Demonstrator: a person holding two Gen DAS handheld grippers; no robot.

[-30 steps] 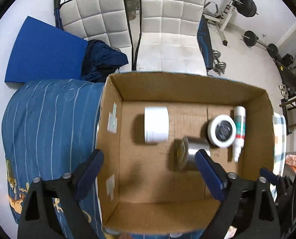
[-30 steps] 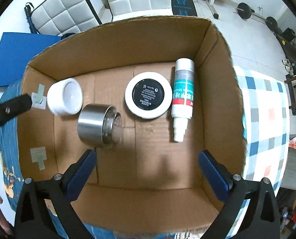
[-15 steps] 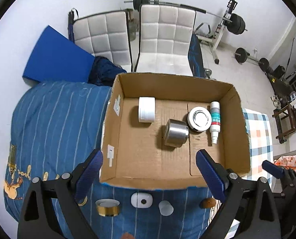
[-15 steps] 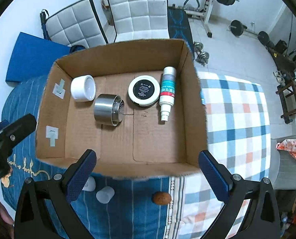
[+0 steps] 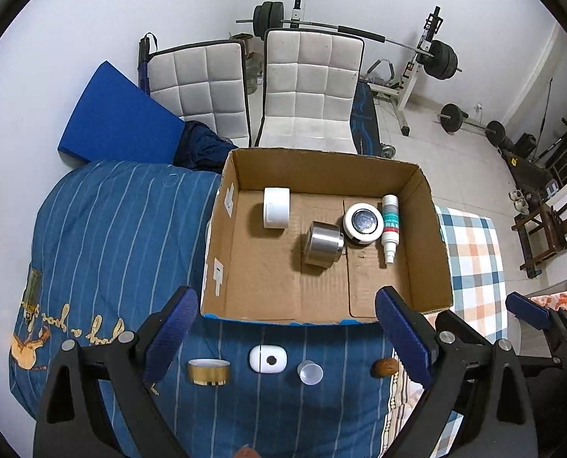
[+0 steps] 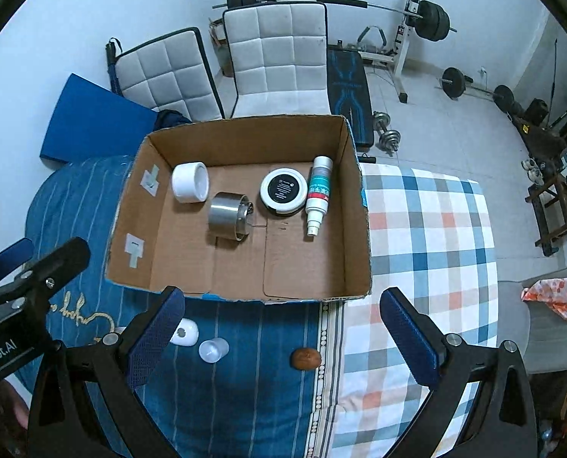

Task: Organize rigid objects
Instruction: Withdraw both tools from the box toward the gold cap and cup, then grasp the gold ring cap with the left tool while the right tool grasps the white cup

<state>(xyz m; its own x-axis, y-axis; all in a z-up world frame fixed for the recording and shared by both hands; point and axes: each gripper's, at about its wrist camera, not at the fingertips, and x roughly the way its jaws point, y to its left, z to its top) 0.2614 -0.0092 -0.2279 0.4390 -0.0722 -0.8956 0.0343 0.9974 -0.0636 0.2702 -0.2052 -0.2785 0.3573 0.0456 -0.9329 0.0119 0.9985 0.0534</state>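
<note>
A cardboard box (image 5: 424, 236) (image 6: 356, 221) stands on the bed. Inside lie a white cup (image 5: 276, 207) (image 6: 189, 182), a steel canister (image 5: 322, 243) (image 6: 228, 215), a round white tin with a black lid (image 5: 362, 221) (image 6: 283, 189) and a spray bottle (image 5: 389, 229) (image 6: 317, 195). In front of the box lie a gold-banded lid (image 5: 209, 372), a white case (image 5: 268, 358) (image 6: 184, 332), a clear cap (image 5: 310, 372) (image 6: 213, 349) and a brown nut (image 5: 385, 367) (image 6: 305, 358). My left gripper (image 5: 287, 337) and right gripper (image 6: 281, 337) are open and empty, high above these.
The bed has a blue striped cover (image 5: 104, 236) and a plaid sheet (image 6: 428, 236). Beyond it stand two white padded chairs (image 5: 310, 87), a blue mat (image 5: 119, 122) and a weight bench (image 5: 409, 72). A wooden chair (image 6: 558, 206) stands at the right.
Both grippers have pulled back and up from the box. The whole box and the loose items in front of it have come into view. Nothing in the box has moved.
</note>
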